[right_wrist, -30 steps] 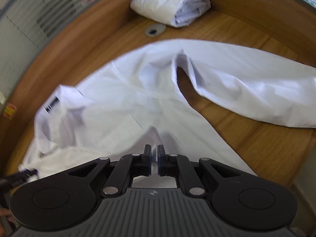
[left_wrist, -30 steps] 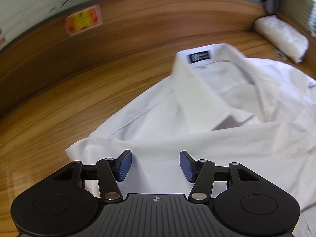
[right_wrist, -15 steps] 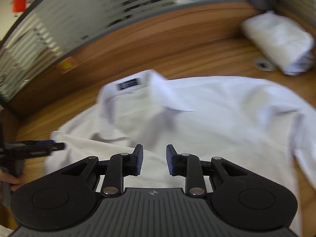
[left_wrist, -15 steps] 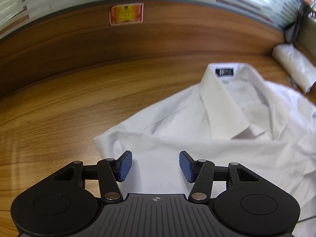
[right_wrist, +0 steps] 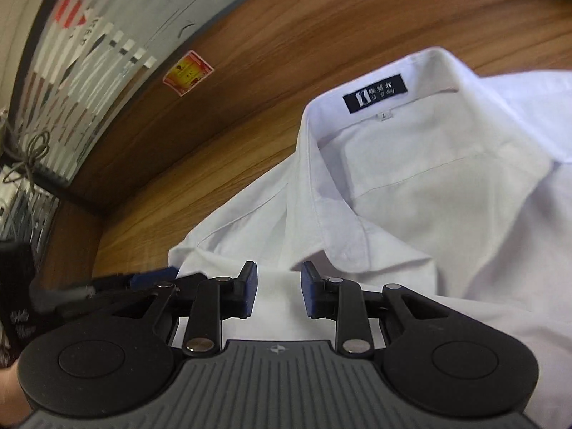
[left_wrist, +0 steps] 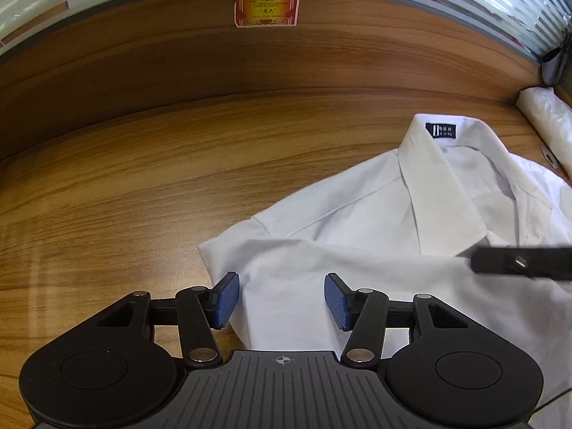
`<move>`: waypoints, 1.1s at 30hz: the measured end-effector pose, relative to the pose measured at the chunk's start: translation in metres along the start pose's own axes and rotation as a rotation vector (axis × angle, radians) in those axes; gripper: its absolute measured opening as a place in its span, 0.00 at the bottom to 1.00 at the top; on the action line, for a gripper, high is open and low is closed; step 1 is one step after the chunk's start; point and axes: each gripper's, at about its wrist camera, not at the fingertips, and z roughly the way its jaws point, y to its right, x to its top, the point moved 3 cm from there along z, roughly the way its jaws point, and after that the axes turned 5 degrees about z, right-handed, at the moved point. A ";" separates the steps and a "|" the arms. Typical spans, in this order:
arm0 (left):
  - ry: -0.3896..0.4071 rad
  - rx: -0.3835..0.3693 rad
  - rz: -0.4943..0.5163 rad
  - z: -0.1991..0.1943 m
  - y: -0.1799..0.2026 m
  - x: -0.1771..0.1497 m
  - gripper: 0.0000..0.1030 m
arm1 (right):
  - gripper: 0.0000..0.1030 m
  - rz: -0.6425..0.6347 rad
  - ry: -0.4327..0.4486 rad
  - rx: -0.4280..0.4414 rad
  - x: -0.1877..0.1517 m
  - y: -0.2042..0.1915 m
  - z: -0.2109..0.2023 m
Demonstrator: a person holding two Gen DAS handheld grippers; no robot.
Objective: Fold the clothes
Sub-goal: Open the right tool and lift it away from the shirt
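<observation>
Shirt [left_wrist: 375, 221], white, lies spread on the wooden table [left_wrist: 143, 178], collar toward the far edge. Left claw [left_wrist: 282, 298], fingers apart, straddles its folded sleeve edge; right claw [right_wrist: 279, 289], also apart, hovers just below the collar.

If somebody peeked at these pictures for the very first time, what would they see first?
A big white shirt spread on the wooden table, its dark label inside the collar. Both open hand-held grippers, the left and the right, hover over its near edge. A red sticker is on the wall behind.
</observation>
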 end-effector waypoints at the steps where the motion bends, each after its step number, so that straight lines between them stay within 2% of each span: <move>1: -0.003 0.000 0.000 0.001 0.000 -0.001 0.54 | 0.30 0.022 -0.007 0.000 0.001 0.002 0.009; 4: -0.003 0.002 0.001 0.000 0.001 -0.003 0.55 | 0.30 0.093 0.003 0.049 0.005 0.007 0.019; 5: -0.004 0.002 0.001 0.000 0.001 -0.003 0.55 | 0.27 0.114 0.013 0.073 0.007 0.008 0.019; 6: -0.004 0.001 0.000 0.000 0.002 -0.002 0.55 | 0.20 0.116 0.026 0.094 0.009 0.006 0.013; 9: 0.000 -0.002 -0.003 0.000 0.001 -0.002 0.55 | 0.21 0.096 0.081 0.158 0.011 -0.004 -0.011; 14: 0.010 0.007 -0.004 0.000 0.001 0.001 0.55 | 0.22 -0.020 0.005 0.116 -0.003 -0.011 -0.006; 18: 0.010 0.009 -0.013 0.001 -0.001 0.006 0.55 | 0.22 -0.117 -0.037 0.008 -0.016 -0.021 0.008; 25: 0.043 -0.016 -0.052 -0.030 -0.005 0.010 0.55 | 0.22 -0.203 -0.004 -0.118 -0.022 -0.026 -0.008; 29: 0.057 -0.058 -0.056 -0.059 0.005 0.012 0.56 | 0.25 -0.243 0.063 -0.164 -0.028 -0.021 -0.068; 33: 0.063 -0.081 -0.013 -0.083 0.029 0.008 0.56 | 0.30 -0.215 0.118 -0.266 -0.036 0.007 -0.131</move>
